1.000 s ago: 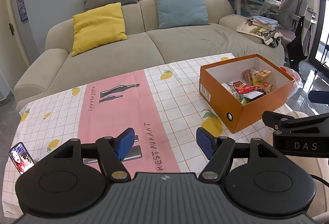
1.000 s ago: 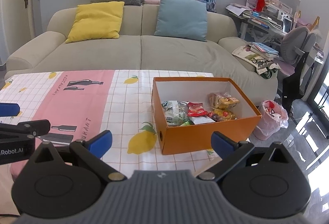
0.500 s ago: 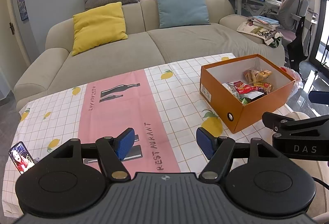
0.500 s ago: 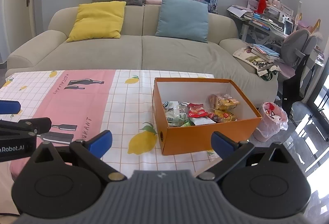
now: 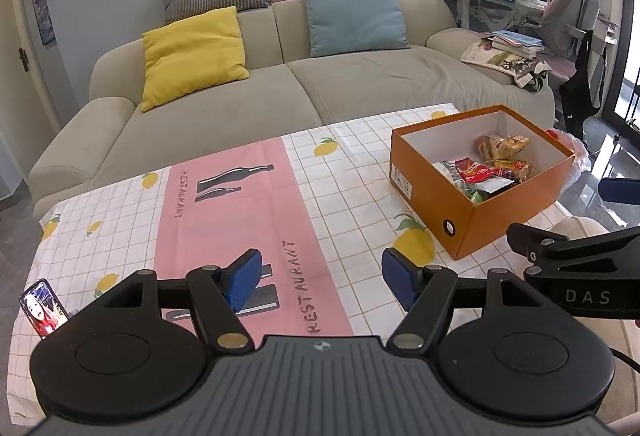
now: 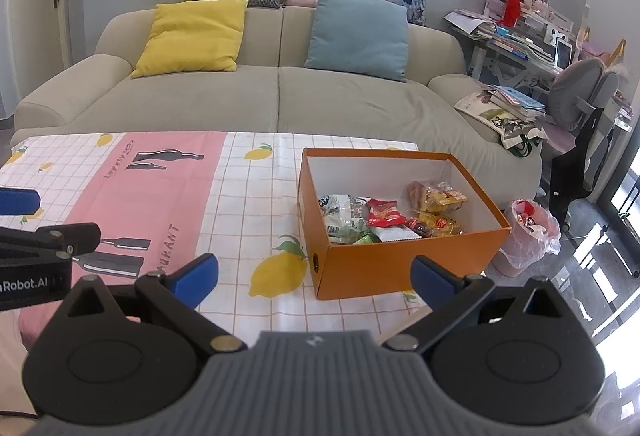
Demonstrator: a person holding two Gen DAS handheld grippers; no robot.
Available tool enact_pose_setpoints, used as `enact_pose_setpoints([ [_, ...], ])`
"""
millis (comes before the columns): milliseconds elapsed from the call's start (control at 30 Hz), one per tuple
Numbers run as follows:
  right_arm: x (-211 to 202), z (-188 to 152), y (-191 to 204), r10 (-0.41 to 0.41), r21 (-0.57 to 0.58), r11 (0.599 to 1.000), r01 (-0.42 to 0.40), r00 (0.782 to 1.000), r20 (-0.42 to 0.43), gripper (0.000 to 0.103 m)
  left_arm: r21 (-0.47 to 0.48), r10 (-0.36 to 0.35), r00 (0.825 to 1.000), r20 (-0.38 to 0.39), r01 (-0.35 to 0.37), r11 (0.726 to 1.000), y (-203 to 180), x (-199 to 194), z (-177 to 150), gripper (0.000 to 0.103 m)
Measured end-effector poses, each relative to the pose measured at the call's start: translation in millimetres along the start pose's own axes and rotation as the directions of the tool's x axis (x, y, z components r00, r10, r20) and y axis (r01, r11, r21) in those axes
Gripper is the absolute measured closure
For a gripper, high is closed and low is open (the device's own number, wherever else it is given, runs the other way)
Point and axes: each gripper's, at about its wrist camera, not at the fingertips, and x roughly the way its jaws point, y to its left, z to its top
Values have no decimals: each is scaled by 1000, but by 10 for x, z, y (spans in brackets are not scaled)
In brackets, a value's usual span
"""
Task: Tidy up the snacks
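**Snacks boxed, both grippers idle over the bench**

The snacks point(image 6: 390, 218) lie together in the orange box point(image 6: 400, 268) — packets heaped along its near and right side, the far left part of the white floor bare. The box stands on the right end of the bench point(image 6: 248, 196), on the checked cloth point(image 5: 340, 188) beside a printed lemon, its open top facing up so packets can be dropped in from above. No loose snack shows on the cloth in either view, which suggests the gathering is done or nearly so; whether the packets inside are meant to be sorted further cannot be told.

The left gripper point(image 5: 322, 278) hangs over the near middle of the bench, above the pink stripe, its blue pads spread wide with nothing between them. The right gripper point(image 6: 314, 274) hovers in front of the box's near wall, jaws wider still and also empty — placed, it seems, for a straight reach into the box if a packet needs shifting. Each gripper shows at the edge of the other's view, so the two are side by side and clear of the box.

A phone point(image 5: 42, 306) lies at the left corner of the bench, well apart from the snacks, and a sofa point(image 6: 280, 96) sits behind.
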Motion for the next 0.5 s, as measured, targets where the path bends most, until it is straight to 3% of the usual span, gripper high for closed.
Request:
enact_pose_setpoints([
  [500, 4, -1, 12, 0, -7, 1000, 0, 1000, -1, 3, 3, 5, 1000, -5, -5, 1000, 15, 0, -20, 22],
])
